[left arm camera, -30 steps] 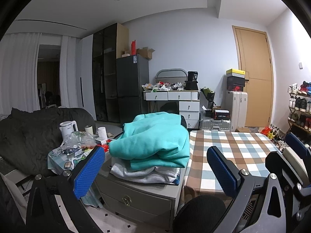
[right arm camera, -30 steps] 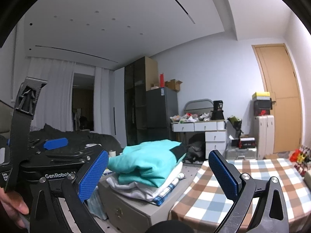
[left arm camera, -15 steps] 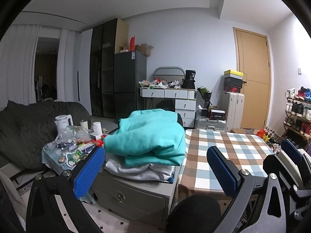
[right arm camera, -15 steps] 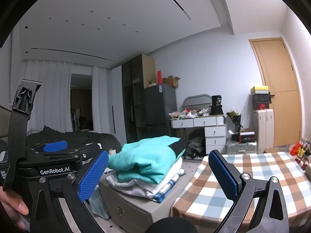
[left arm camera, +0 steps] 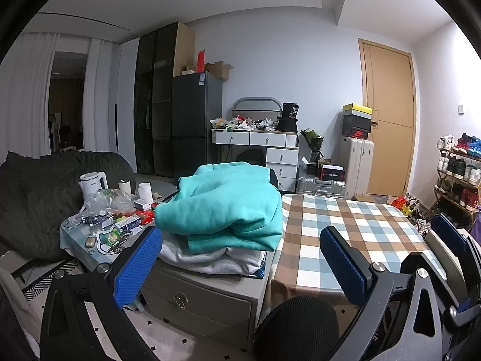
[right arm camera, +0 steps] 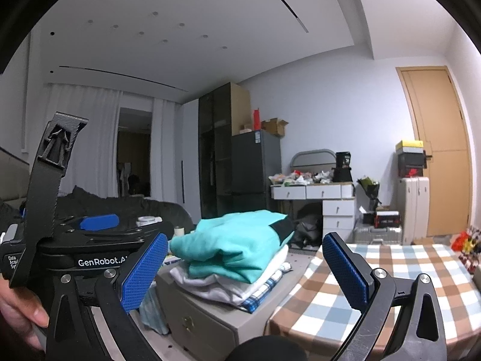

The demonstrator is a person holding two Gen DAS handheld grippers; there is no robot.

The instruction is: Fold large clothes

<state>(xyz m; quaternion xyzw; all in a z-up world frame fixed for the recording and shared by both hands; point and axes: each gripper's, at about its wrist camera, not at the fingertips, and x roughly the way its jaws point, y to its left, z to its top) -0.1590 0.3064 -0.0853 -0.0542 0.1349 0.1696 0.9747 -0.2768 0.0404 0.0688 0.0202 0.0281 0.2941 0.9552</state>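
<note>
Both my grippers empty, a folded stack sits on the drawer unit.

My left gripper (left arm camera: 240, 258) and right gripper (right arm camera: 243, 266) hang spread wide, at 12 o'clock from them the teal garment (left arm camera: 222, 207) tops the folded pile (right arm camera: 237, 279); the checked table (left arm camera: 354, 228) at 2 o'clock is bare, fitting either finished folding or another piece due.

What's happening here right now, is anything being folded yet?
Not yet. A person holds both grippers up, open and empty: the left gripper and right gripper. A teal garment lies folded on top of a clothes pile on a grey cabinet, beside the bare checked tablecloth.
</note>
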